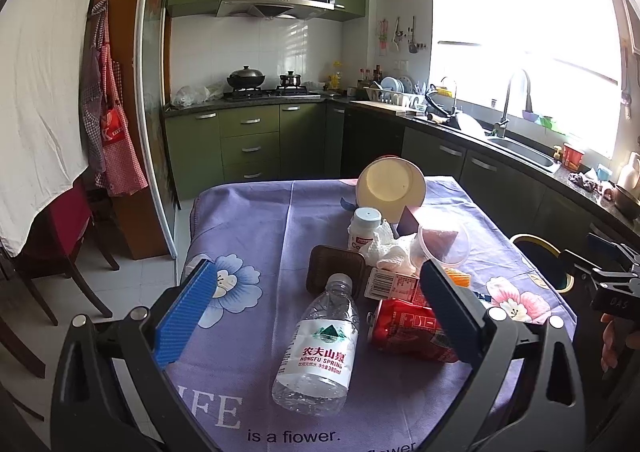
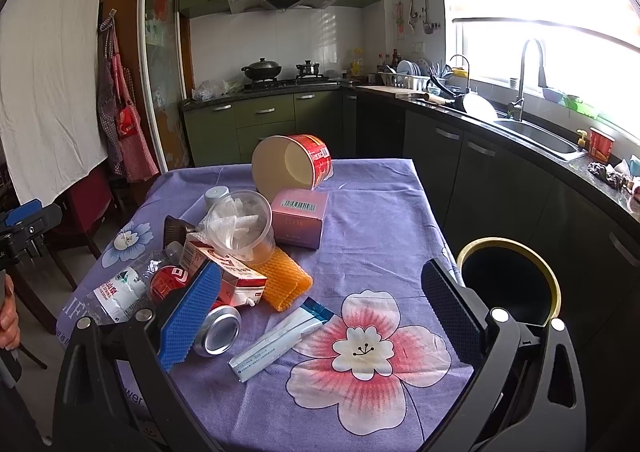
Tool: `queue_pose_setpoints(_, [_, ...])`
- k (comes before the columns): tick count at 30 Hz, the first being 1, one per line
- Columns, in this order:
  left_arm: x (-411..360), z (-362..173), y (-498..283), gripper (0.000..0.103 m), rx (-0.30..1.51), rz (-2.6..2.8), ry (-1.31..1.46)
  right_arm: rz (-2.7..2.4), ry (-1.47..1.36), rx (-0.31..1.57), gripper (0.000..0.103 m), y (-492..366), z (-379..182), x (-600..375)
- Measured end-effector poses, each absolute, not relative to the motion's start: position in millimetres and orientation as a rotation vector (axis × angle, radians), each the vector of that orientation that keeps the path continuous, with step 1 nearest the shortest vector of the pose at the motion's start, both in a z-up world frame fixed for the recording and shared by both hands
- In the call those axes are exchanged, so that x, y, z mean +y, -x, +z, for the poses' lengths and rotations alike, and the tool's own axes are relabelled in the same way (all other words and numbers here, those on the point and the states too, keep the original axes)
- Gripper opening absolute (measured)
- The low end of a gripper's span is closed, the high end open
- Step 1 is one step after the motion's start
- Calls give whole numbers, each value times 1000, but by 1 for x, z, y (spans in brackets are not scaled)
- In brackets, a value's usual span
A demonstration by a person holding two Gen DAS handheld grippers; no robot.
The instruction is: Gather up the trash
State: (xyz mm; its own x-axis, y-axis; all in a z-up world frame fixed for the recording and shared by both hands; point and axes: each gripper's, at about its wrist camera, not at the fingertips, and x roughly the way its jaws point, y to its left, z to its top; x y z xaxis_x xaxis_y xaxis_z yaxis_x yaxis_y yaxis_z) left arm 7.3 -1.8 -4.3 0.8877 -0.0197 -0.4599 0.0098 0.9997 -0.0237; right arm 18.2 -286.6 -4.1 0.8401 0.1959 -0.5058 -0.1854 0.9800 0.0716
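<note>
Both of my tools hang above the surface (image 2: 372,188) with nothing in them: the left hand-held gripper (image 1: 320,304) has its blue pads wide apart over the water bottle (image 1: 318,344), and the right hand-held gripper (image 2: 320,316) is just as wide apart over the flower print, near the long white packet (image 2: 276,344). The trash is heaped on the purple cloth: the bottle lying on its side, a red can (image 1: 412,330) just beside it, a small carton (image 2: 224,276) leaning on the can, a clear cup stuffed with tissue (image 2: 240,222), orange foam netting (image 2: 286,282), a pink box (image 2: 300,218) and a tipped red paper tub (image 2: 292,164) at the far end. The bin (image 2: 508,284), black with a gold rim, stands open just off the right edge of the surface

I judge the bottle to be the piece in hand. To take it well I lower the left tool so the pads straddle the label across the bottle's width, not along it, and close gently; thin plastic buckles and can squirt out. I keep clear of the can so it does not roll off. The bin sits on the right side, so the carry crosses my right tool, which I hold back
</note>
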Motion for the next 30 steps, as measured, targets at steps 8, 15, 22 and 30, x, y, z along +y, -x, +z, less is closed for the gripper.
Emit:
queue_pose_setpoints(8, [-2,-7,-9,97,488,-18,23,203,-23,542,99,-20,-6,-286])
queue_pose_setpoints(15, [-2,-7,-9,97,487,-18,22,204,-24,543,99,-20,-7,-286])
queue_pose_setpoints(22, [-2,-7,-9,97,488,-20,24,203,-26,544,99,-21,-8,-286])
queue_pose_setpoints(30, [-1,-10,-9,97,490,-21,23,202,-28,547,99,-22,-9,-288])
